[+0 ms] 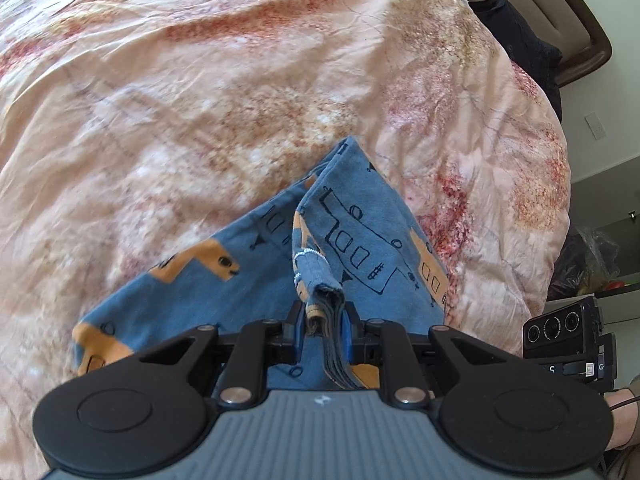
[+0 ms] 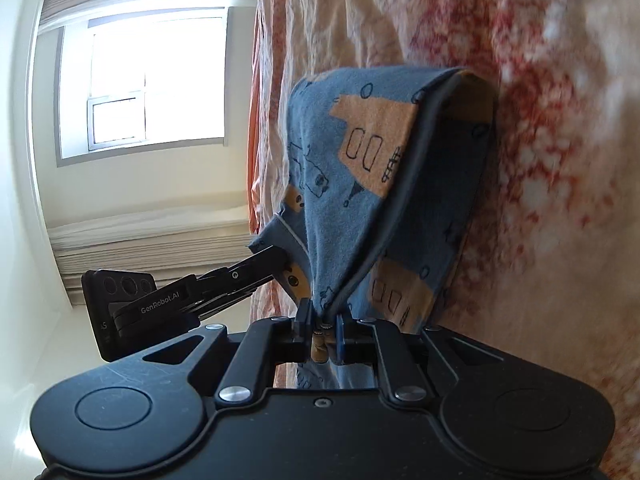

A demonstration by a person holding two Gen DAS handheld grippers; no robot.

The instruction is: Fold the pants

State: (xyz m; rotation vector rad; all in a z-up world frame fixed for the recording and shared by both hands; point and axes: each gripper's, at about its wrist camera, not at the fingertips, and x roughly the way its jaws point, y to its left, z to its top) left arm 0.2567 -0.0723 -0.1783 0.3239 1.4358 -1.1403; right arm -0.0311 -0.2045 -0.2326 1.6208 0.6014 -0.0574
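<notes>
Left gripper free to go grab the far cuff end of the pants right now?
Probably not. The left gripper is shut on a bunched stack of the pants, so it would have to let go first. The far end lies uncovered on the bedspread, with nothing in the way.

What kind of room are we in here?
Most likely a bedroom: a rumpled floral bedspread covers a bed, a padded headboard sits at its far end, and a window has blinds.
</notes>
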